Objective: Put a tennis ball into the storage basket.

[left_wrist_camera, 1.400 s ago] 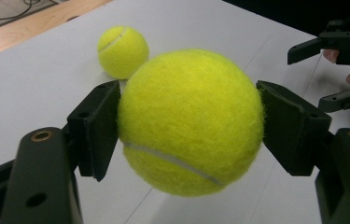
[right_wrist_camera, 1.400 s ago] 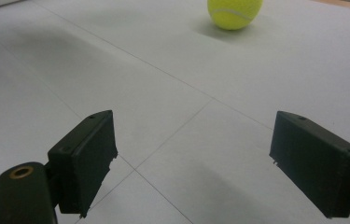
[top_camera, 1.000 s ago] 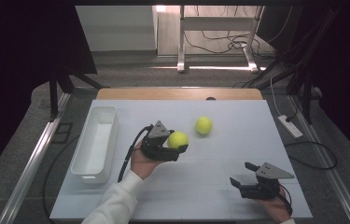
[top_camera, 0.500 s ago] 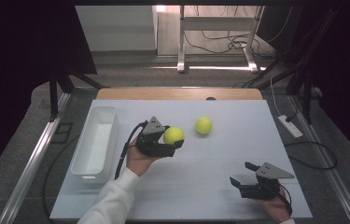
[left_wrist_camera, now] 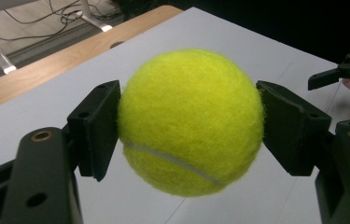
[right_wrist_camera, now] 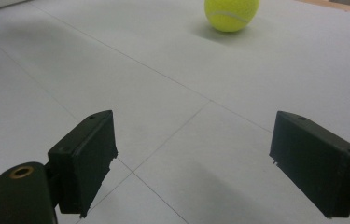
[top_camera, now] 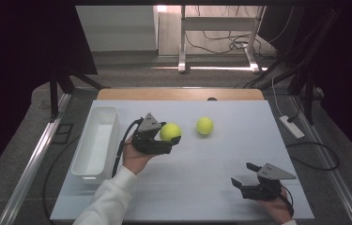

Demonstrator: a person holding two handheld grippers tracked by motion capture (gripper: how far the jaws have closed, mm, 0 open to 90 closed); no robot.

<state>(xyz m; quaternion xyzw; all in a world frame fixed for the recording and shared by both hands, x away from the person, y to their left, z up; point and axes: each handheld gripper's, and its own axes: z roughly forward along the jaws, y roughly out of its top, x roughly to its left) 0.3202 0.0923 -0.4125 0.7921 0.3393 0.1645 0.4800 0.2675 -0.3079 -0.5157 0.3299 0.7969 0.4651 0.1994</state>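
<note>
— Leftward and a little away from me, that is how my left gripper (top_camera: 170, 137) has been travelling with its ball (top_camera: 170, 131); it is now sitting nearer the bin (top_camera: 110, 118) than a second ago.

— Are you gripping it firmly?

— My left jaws are pinching the ball (left_wrist_camera: 190, 122) on both flanks, lifted clear of the table (top_camera: 239, 154) (the seam is showing low on its front). It is hanging between the bin and the second ball (top_camera: 204, 125), closer to the latter than to the bin.

— And your other hand?

— My right gripper (top_camera: 245, 179) is waiting near the table's near right corner, jaws spread wide and holding nothing. From its own camera I am looking across bare table at the second ball (right_wrist_camera: 231, 14), resting well apart from me.

— How far along are you, then?

— I am judging it as partway: one ball is picked and carried, not yet over the bin, which is looking empty. Dropping it in is left, and the second ball is lying untouched.
</note>
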